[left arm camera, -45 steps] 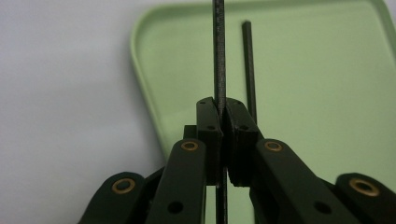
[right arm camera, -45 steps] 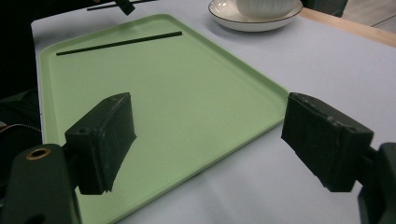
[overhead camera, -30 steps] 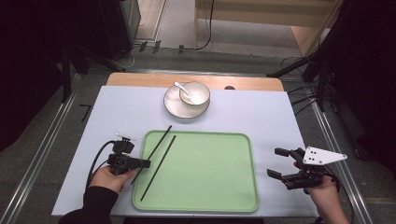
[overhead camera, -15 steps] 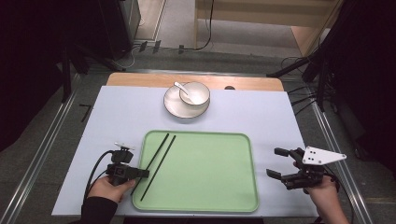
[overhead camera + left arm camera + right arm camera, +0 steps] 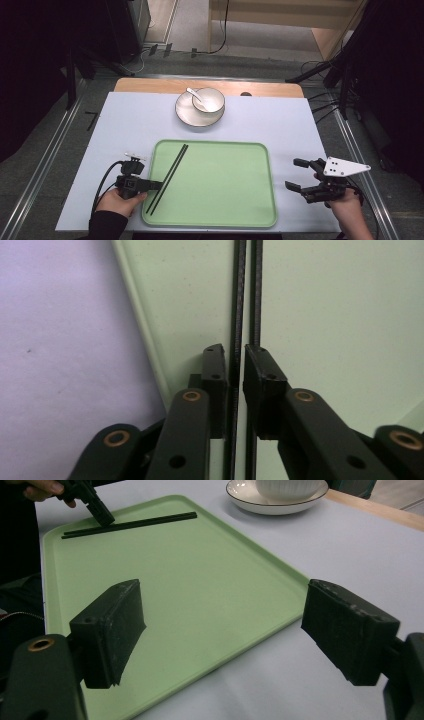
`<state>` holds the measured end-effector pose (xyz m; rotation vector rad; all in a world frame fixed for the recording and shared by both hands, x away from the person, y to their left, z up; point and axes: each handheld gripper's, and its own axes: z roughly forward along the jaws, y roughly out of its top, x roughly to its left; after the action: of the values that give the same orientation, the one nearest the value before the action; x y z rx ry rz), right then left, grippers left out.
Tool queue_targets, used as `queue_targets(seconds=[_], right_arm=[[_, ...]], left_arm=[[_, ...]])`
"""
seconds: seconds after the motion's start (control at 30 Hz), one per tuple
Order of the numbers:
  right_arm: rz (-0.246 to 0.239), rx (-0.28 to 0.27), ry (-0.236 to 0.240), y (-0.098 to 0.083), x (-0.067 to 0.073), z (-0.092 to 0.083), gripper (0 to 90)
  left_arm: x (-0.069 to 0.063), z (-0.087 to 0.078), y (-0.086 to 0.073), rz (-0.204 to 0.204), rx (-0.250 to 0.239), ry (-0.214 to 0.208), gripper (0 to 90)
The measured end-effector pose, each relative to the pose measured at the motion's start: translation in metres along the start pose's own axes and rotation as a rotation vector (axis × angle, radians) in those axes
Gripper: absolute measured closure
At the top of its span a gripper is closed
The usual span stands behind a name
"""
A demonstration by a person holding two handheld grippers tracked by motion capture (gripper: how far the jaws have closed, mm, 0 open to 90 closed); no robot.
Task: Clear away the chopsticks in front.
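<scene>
Left hand-held gripper, jaws just easing apart w/ chopsticks between them, sits at their near end, sticks running diagonally up-right on tray; right hand-held gripper wide, well apart.

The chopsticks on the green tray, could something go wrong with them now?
Maybe. The left gripper has just been opening its jaws, with the chopsticks between them, lying on the tray. If it lifts away crooked, a jaw might catch one stick and drag it. The lower tips lie close to the tray's left rim, so a nudge could push one out onto the table.
</scene>
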<state>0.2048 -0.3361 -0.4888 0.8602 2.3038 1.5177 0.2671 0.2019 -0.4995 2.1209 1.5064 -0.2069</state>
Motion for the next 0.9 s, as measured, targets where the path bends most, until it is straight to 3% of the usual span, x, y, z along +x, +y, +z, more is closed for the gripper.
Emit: queue_targets(seconds=[0.1,0.23,0.37,0.47,0.67,0.9], right_arm=[[0.002,0.001,-0.001,0.0,0.0,0.0,17.7],[0.001,0.003,-0.001,0.0,0.0,0.0,17.7],[0.003,0.003,-0.001,-0.001,0.0,0.0,17.7],[0.005,0.006,-0.002,-0.001,0.0,0.0,17.7],[0.003,0.01,-0.001,-0.001,-0.001,0.0,17.7],[0.007,0.013,-0.002,-0.002,-0.001,0.0,17.7]], left_arm=[[0.003,-0.003,0.001,0.01,-0.008,0.007,70.7],[0.006,-0.01,0.004,0.034,-0.063,-0.031,62.0],[0.01,-0.014,0.008,0.125,-0.109,-0.067,46.1],[0.013,-0.016,0.008,0.183,-0.134,-0.065,37.8],[0.02,-0.025,0.012,0.328,-0.188,-0.051,32.3],[0.034,-0.035,0.007,0.424,-0.244,-0.024,30.3]])
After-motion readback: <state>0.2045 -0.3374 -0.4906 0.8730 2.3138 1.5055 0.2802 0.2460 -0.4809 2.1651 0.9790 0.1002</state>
